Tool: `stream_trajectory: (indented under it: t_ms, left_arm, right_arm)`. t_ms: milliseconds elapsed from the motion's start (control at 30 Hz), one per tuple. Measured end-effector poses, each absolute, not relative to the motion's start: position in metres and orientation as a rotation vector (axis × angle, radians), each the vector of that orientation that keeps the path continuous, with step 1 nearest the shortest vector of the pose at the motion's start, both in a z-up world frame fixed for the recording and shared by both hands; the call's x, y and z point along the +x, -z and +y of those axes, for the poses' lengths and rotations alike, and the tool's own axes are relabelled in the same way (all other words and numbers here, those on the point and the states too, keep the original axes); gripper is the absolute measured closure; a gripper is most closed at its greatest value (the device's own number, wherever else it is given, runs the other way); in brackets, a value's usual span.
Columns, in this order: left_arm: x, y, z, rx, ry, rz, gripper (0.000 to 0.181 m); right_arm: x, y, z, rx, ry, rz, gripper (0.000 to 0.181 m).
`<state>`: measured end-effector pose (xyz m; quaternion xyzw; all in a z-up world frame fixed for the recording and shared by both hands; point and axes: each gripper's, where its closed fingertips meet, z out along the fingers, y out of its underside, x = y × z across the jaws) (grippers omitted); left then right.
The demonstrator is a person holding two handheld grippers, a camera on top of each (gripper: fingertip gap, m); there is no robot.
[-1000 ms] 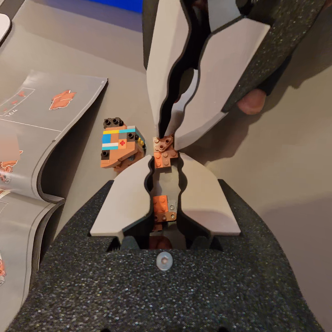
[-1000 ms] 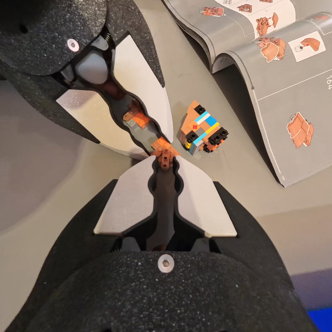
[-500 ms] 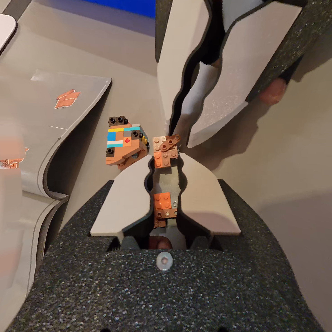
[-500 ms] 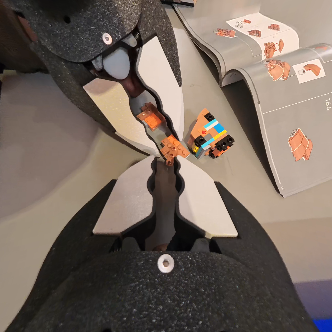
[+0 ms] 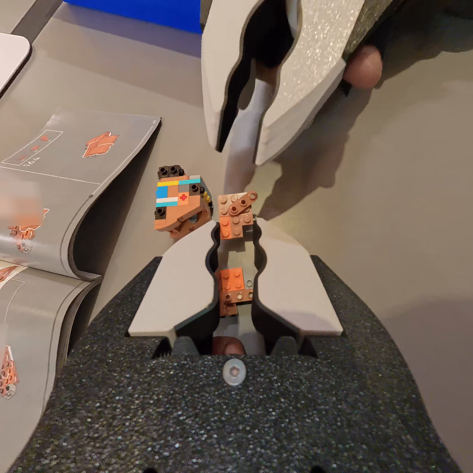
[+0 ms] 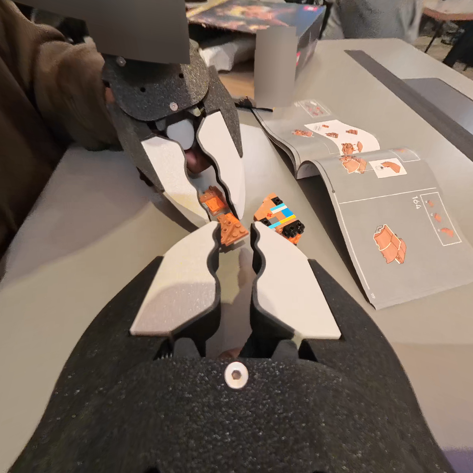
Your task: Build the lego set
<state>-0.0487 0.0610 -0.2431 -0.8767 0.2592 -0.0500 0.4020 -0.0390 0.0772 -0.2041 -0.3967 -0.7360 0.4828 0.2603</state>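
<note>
My left gripper (image 5: 236,226) is shut on a long brown and orange Lego assembly (image 5: 231,227) that runs back between its fingers. A small brown plate (image 5: 243,203) lies askew on the assembly's front end. My right gripper (image 6: 234,227) is open and empty, a short way back from that end, and it hangs above and beyond the assembly in the left wrist view (image 5: 238,154). A small brown model with blue, white and yellow stripes (image 5: 181,202) lies on the grey table just left of the assembly, and it also shows in the right wrist view (image 6: 279,217).
An open instruction booklet (image 5: 76,179) lies left of the model and shows in the right wrist view (image 6: 384,204). A Lego box (image 6: 307,38) stands at the far table edge. A person's brown sleeve (image 6: 51,89) is behind the left gripper. The gap from one gripper's tips to the other's is roughly 5 cm.
My right gripper has let go of the small brown plate, left it on the assembly, opened and drawn back. My left gripper still holds the assembly in the same place.
</note>
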Motion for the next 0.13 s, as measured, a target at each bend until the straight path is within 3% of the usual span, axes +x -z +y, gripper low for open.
stream_trajectory:
  t_ms: [133]
  left_arm:
    - [-0.0497,0.24,0.0593,-2.205,0.134,0.648,0.157]
  right_arm:
    - [-0.0371,0.1994,0.0761,-1.018,-1.382,-1.971,0.158]
